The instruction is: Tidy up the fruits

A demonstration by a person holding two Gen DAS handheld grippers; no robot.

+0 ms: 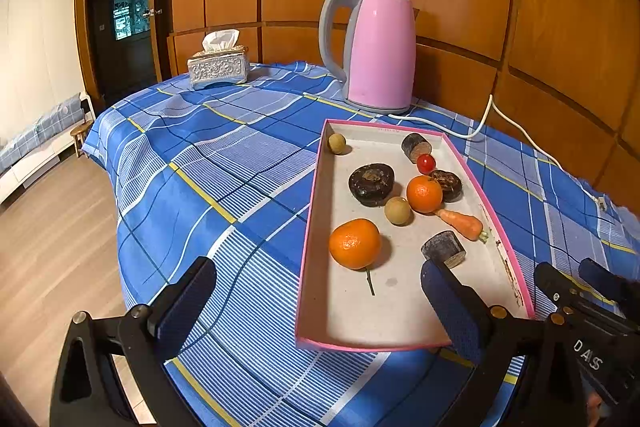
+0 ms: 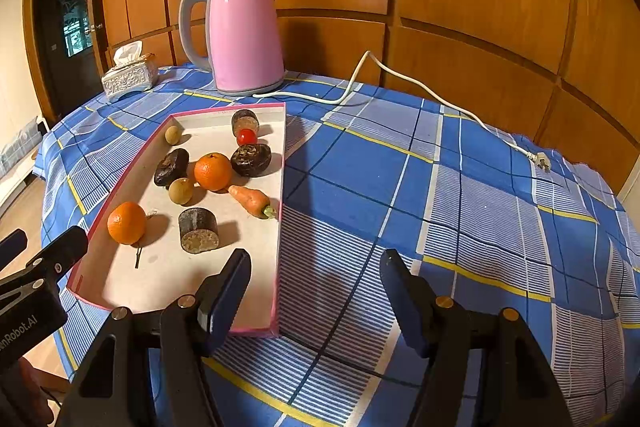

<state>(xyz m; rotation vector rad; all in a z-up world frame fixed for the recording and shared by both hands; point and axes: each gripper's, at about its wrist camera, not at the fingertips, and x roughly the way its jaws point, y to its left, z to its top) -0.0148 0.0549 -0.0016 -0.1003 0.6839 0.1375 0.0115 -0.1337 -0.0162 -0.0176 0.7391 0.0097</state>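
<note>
Nearest the lens, the left gripper [image 1: 316, 311] stood with its fingers spread wide and nothing between them, straddling the near corner of the pink-rimmed tray [image 1: 316, 187]. The right gripper [image 2: 316, 291] was likewise parted and empty, one finger over the tray's near right corner, the other over the checked cloth [image 2: 460, 187].

All the produce lay loose inside the tray: a near orange [image 1: 354, 243], a second orange [image 1: 424, 193], two small tan fruits [image 1: 397, 211] [image 1: 337, 143], a cherry tomato [image 1: 426, 163], a carrot [image 1: 460, 223] and several dark lumps (what they were could not be made out).

The round fruits would likely roll if a finger nudged them or the light tray slid on the wrinkled cloth. The second orange touched the carrot and a dark lump, so a grasp there might drag its neighbours along. The kettle [image 2: 244, 35] and its loose cord [image 2: 400, 79] sat behind, within reach of a careless sweep.

No sorting container showed anywhere; the tray's near edge was partly hidden behind the fingers.
</note>
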